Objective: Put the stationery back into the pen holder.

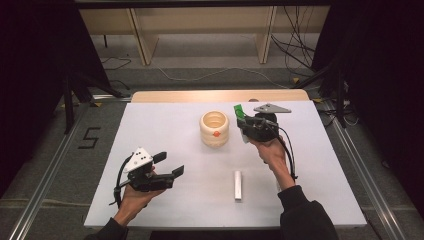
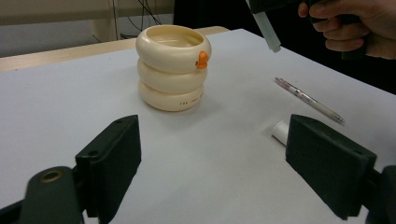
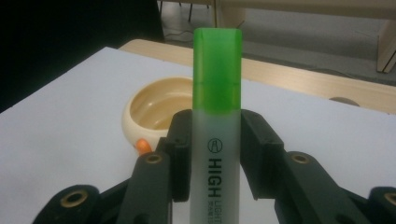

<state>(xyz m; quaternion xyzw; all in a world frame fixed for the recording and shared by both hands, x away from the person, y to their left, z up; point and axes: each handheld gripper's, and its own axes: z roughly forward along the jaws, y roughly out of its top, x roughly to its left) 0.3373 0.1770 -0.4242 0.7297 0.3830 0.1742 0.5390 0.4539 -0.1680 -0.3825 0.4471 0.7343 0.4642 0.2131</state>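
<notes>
Two grippers are seen over a white table. The right gripper is clamped on a green-capped highlighter, whose pale barrel is pressed between both black pads and marked "HIGH"; the green cap stands clear beyond the jaws. In the high view this gripper is held above the table, just right of a cream ringed cup, with the highlighter's green cap pointed toward the far edge. In the right gripper view the cup is found behind and to the left of the highlighter, its open mouth visible and apart from the marker.

The left gripper is held with its jaws spread wide and nothing between them. In the high view it is seen near the table's front left, well apart from the cup. In the left gripper view the cup is shown as three stacked rings with a small orange knob on its upper ring.

A white capped marker is noted lying flat at the front centre. A thin pen is observed lying on the table to its right.
</notes>
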